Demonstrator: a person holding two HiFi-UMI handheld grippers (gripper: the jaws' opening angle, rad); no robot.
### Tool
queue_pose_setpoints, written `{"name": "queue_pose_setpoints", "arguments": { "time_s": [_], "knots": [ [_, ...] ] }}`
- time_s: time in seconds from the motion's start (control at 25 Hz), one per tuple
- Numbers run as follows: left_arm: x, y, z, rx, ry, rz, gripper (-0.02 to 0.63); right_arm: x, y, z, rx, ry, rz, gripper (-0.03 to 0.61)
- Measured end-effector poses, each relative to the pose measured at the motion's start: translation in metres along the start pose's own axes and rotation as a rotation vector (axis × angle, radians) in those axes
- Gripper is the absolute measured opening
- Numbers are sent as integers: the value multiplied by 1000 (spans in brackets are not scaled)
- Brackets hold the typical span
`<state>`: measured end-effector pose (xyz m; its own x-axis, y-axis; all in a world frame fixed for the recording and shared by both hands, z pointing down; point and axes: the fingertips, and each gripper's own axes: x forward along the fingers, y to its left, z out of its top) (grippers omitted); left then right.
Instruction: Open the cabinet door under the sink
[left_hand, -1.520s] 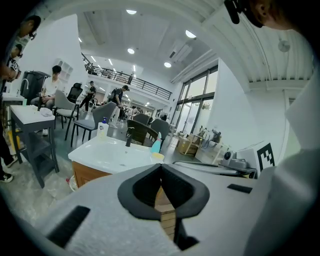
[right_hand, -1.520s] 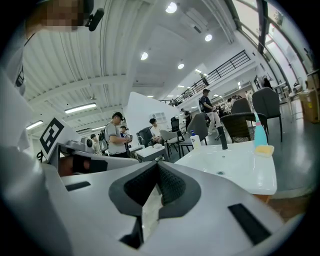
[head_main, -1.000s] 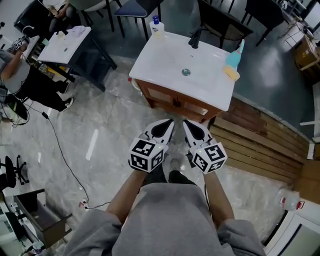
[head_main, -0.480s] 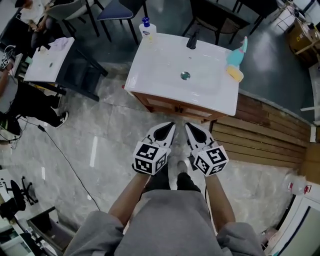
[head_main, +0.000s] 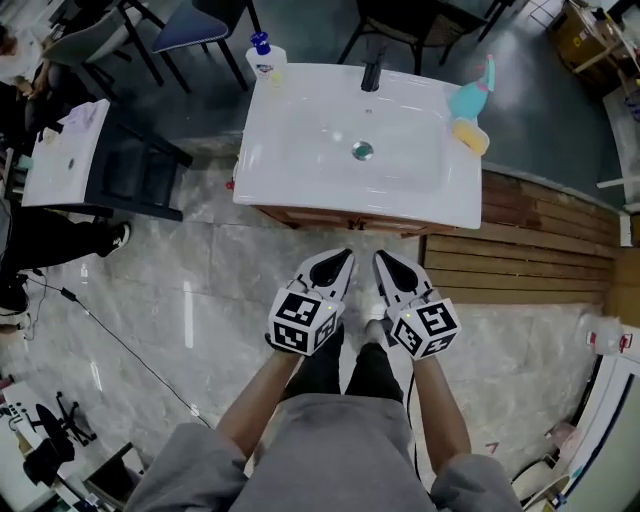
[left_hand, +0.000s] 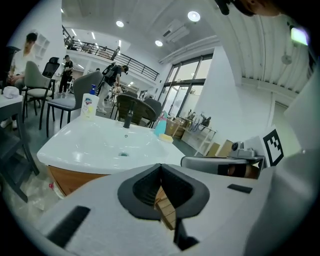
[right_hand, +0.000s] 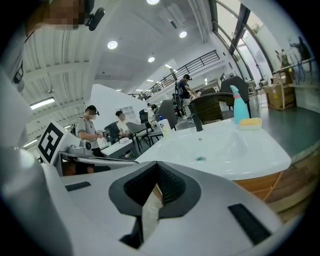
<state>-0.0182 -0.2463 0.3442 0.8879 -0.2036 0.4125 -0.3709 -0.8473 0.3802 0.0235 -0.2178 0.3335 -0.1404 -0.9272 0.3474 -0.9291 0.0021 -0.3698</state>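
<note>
At upper centre of the head view, the cabinet (head_main: 340, 219) shows as a wood strip under the sink (head_main: 300, 150), straight ahead of both grippers. The left gripper (head_main: 338, 262) and right gripper (head_main: 386, 264) lie side by side at lower centre, roughly equally near, fingers closed on nothing.

Left claw (left_hand: 161, 166) closed, empty; sink (left_hand: 95, 145) ahead.

Two hand-held grippers: left hand-held gripper (head_main: 340, 262), right hand-held gripper (head_main: 386, 264). One white sink (head_main: 300, 170). One wooden cabinet (head_main: 330, 219). One tap (head_main: 373, 72). One pump bottle (head_main: 264, 62). One teal spray bottle (head_main: 470, 98). One yellow sponge (head_main: 474, 138).
</note>
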Motion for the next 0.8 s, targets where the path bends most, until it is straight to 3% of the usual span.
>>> {"name": "queue_pose_setpoints", "arguments": {
  "time_s": [0.32, 0.8],
  "knots": [
    [29, 28, -35, 4, 53, -3, 9, 19, -34, -39, 10, 24, -46, 9],
    [59, 37, -79, -9, 68, 36, 9, 32, -60, -87, -75, 66, 25, 9]
  ]
}}
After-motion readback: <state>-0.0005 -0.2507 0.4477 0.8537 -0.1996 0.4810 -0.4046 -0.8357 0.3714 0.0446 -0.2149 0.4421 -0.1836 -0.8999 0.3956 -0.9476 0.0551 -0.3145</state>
